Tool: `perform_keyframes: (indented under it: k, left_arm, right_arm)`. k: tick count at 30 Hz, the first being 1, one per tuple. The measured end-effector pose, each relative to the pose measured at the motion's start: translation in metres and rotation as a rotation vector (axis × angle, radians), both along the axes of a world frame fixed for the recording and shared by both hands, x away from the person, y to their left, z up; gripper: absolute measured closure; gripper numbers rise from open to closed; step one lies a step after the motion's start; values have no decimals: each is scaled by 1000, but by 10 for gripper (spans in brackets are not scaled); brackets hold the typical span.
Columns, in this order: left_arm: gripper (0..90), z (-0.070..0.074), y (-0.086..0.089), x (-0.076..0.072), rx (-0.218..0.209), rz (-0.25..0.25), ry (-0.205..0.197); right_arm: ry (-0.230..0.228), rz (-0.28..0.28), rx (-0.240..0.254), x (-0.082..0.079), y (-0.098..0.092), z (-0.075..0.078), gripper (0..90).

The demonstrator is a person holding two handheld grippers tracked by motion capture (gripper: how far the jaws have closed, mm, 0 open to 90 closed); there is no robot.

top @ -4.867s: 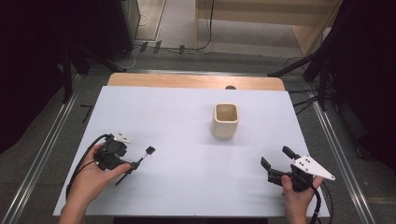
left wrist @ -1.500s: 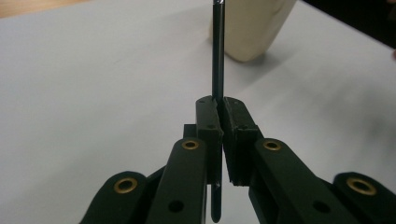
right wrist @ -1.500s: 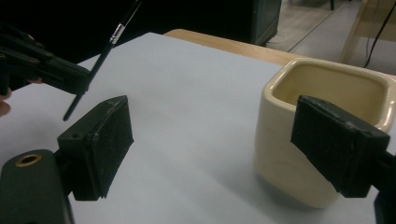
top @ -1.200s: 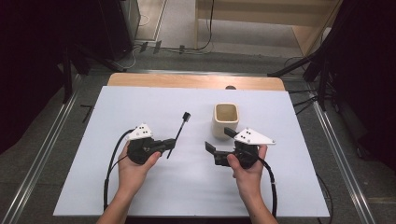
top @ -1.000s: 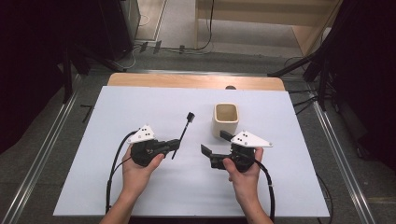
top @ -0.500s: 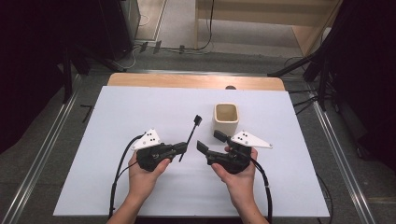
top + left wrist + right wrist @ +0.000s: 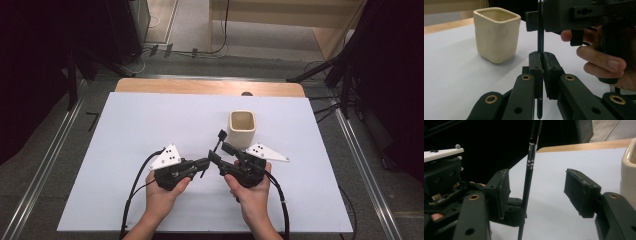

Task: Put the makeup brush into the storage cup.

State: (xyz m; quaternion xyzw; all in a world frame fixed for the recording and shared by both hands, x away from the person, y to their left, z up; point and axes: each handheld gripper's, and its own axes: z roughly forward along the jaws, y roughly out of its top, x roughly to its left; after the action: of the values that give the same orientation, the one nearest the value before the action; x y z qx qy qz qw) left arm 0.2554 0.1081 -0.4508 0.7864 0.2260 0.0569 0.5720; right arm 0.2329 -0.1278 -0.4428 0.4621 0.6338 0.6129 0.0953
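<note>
- While the cream cup (image 7: 242, 128) stands upright on the white table (image 7: 125, 130), both grippers meet just in front of it, on the person's side.
- The left gripper (image 7: 204, 164) is clamped tight on a thin black brush (image 7: 218, 140); in the left gripper view its jaws press together on the brush (image 7: 540, 37) handle, which rises straight up between the pads (image 7: 535, 65).
- From above, the brush slants up and away from that gripper toward the cup, its dark head ending just beside the cup's near left corner, not inside it.
- The right gripper (image 7: 220, 152) is spread wide, its jaws set to either side of the brush handle without touching it; the right gripper view shows the handle (image 7: 527, 185) with a silver band standing in the gap between its two pads (image 7: 581, 191), nearer the left one.
- The person's hands (image 7: 252, 192) grip both tools from the table edge nearest the person, well short of the cup.
- The cup (image 7: 496, 33) appears empty as far as its rim shows.
</note>
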Motion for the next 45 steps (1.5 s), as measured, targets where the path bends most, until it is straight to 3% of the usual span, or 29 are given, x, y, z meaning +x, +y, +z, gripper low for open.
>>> perform_keyframes:
  k: [12, 20, 24, 30, 33, 35, 36, 37, 39, 40, 41, 45]
  left_arm:
    - [869, -4, -8, -5, 7, -18, -6]
    - [869, -4, -8, -5, 9, -16, -10]
    - [869, -4, -8, -6, 10, -20, -12]
    - [868, -3, -8, -6, 6, -25, -14]
    - [848, -5, -6, -3, -20, -45, 10]
    - [675, -4, -2, -3, -65, -60, 23]
    - [590, -4, -2, -3, -65, -60, 23]
    - [590, -3, 1, -1, -86, -62, 30]
    - [379, -1, 7, -1, -118, -33, 31]
    - [229, 0, 11, -2, -132, -23, 22]
    - [154, 2, 21, -1, -144, -18, 11]
    - [89, 3, 36, -2, -141, 20, -5]
  right_arm:
    - [-14, 28, 104, -2, 0, -3, 602]
    - [8, 29, 156, -2, -2, -6, 732]
    - [14, 25, 156, -3, -2, -7, 850]
    - [-17, 17, 130, -4, -2, -7, 867]
    - [-30, 10, 107, -5, -1, -7, 868]
    - [-38, 3, 102, -5, -1, -6, 868]
    - [-43, -6, 98, -5, -2, -6, 868]
    - [-43, -6, 98, -5, -2, -6, 868]
    - [-48, -12, 99, -4, -4, -6, 867]
    - [-60, -22, 81, -3, -6, -5, 868]
    - [-69, -27, 68, -3, -7, -4, 867]
    - [-90, -39, 35, -3, -9, -2, 867]
